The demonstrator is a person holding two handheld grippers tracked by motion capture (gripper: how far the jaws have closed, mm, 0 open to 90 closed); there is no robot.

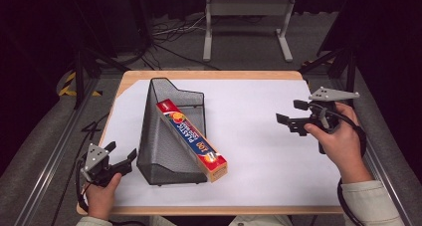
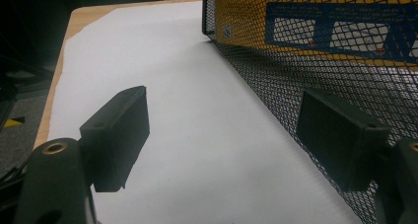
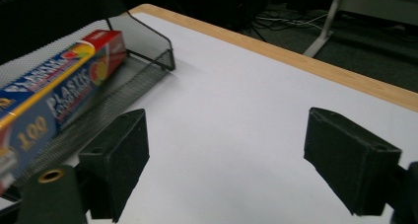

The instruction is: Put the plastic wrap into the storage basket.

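Wrap box (image 1: 193,139) lying diagonally in mesh tray (image 1: 164,151), near-left tabletop (image 1: 259,136) corner. Left tongs (image 1: 122,156) sitting nearer; right tongs (image 1: 291,117) hovering well apart. Both spread wide, gripping nothing.

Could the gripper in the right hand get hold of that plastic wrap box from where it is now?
Probably yes. The right gripper is open, and bare white table lies between it and the plastic wrap box. The box leans on the mesh holder with its near end sticking out towards that side, so nothing blocks it.
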